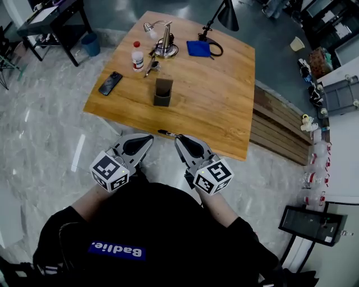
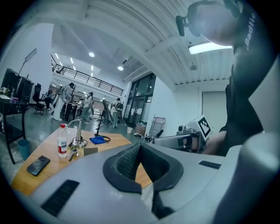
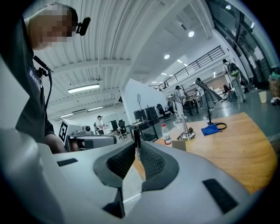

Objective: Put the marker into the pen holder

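Observation:
A dark square pen holder stands upright in the middle of the wooden table. My right gripper hovers at the table's near edge, shut on a black marker that sticks out leftward from its tips. In the right gripper view the marker stands between the closed pads, and the pen holder lies well ahead. My left gripper is beside it, just off the table edge, shut with nothing in it. The left gripper view shows its pads pressed together.
Behind the holder are a white bottle, a metal lamp base, a blue cloth and a black desk lamp. A phone lies at the table's left. A wooden bench runs along the right side.

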Demonstrator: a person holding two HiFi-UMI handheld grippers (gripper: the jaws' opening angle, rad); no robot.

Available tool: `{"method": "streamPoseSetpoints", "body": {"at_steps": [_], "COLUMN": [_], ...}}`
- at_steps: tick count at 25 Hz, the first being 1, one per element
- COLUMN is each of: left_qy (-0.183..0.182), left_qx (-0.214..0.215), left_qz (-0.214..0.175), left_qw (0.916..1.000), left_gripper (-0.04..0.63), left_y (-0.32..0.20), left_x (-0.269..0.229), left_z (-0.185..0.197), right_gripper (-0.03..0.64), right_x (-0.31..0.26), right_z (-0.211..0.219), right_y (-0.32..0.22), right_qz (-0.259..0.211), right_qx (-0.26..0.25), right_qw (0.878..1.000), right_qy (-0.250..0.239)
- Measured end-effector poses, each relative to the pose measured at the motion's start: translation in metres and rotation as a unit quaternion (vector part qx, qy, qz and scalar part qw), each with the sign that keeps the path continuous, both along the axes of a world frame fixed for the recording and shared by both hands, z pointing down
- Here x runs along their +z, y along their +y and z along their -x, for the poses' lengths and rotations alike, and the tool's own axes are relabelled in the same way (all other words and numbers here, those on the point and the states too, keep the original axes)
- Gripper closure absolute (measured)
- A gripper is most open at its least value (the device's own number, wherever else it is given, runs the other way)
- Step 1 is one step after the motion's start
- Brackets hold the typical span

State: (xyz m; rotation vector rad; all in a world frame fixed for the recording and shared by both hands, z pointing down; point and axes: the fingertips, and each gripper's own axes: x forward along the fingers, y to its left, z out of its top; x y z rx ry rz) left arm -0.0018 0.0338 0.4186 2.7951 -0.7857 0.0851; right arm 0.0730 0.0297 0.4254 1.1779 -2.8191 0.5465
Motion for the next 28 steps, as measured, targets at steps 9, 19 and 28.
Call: {"method": "streamPoseSetpoints", "body": {"at_steps": [9, 19, 28], "left_qy": [0.008, 0.004, -0.001], "left_qx": [0.042, 0.073, 0.04], "left_qz": [0.006, 0.011, 0.017], "left_qw": [0.9991, 0.9973, 0.999], "left_gripper": [0.594, 0.594, 0.594], "left_y": [-0.087, -0.144, -0.169], "left_x": [0.007, 0.017, 0.019], "left_z": [0.031, 0.05, 0.032], "right_gripper": [0.577, 0.577, 0.577], "right_x": [0.006, 0.019, 0.045], "right_z": [0.027, 0.032, 0.013], "right_y": [-0.085, -0.149, -0.193], "right_qz": [0.017, 0.027, 0.036], "right_qx": [0.043, 0.087, 0.054], "right_qw": [0.999, 0.995, 0.996], "right_qy": [0.02, 0.041, 0.057]}}
